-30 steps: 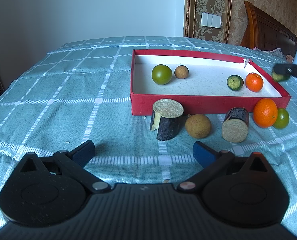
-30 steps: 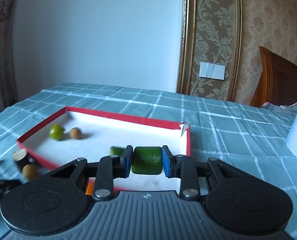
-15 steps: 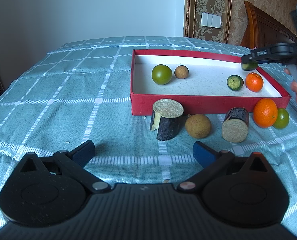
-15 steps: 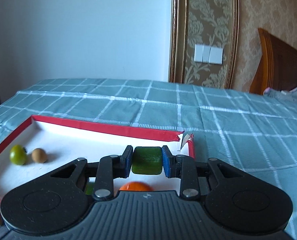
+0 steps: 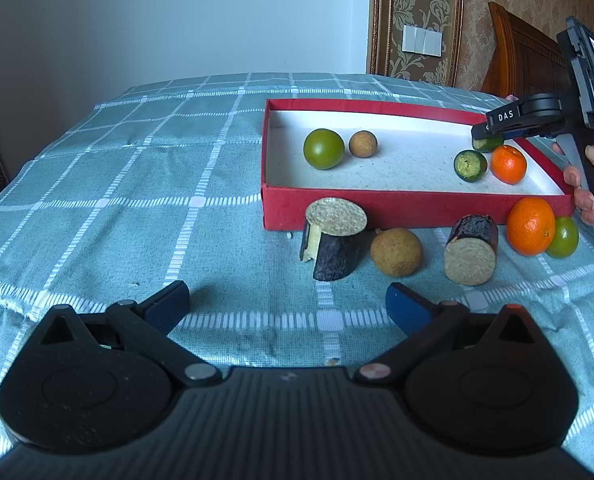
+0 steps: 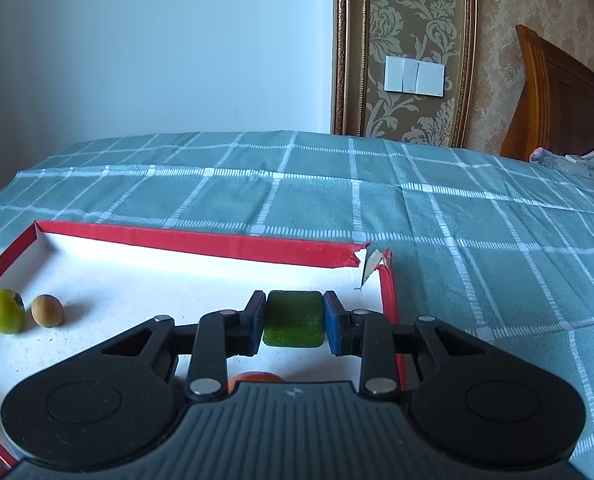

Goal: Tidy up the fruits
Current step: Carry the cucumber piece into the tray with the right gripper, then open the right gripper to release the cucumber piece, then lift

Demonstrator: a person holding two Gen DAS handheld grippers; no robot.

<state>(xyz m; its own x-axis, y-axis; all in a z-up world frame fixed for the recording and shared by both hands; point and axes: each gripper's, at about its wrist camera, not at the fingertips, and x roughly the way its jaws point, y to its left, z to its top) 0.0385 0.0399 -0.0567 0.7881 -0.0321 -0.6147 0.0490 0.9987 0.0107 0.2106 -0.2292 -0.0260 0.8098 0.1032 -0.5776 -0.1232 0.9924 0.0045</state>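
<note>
A red tray point(image 5: 377, 206) with a white floor holds a green tomato point(image 5: 323, 148), a small brown fruit point(image 5: 363, 144), a cut green piece point(image 5: 470, 165) and an orange point(image 5: 508, 164). My right gripper point(image 6: 293, 320) is shut on a green cucumber piece point(image 6: 293, 320) low over the tray's right end; it also shows in the left wrist view point(image 5: 487, 142). My left gripper point(image 5: 287, 302) is open and empty above the cloth, short of the loose items. In front of the tray lie two dark cut pieces point(image 5: 334, 245) point(image 5: 471, 250), a brown fruit point(image 5: 396, 251), an orange point(image 5: 531, 226) and a green fruit point(image 5: 563, 237).
A teal checked cloth point(image 5: 137, 208) covers the table. The tray's far right corner point(image 6: 371, 262) is torn. A wooden headboard point(image 6: 561, 96) and a wall stand behind. A hand point(image 5: 589, 184) holds the right gripper by the tray's right side.
My right gripper has carried the cucumber piece from beyond the tray's right side in over the tray and lowered it. My left gripper has not moved.
</note>
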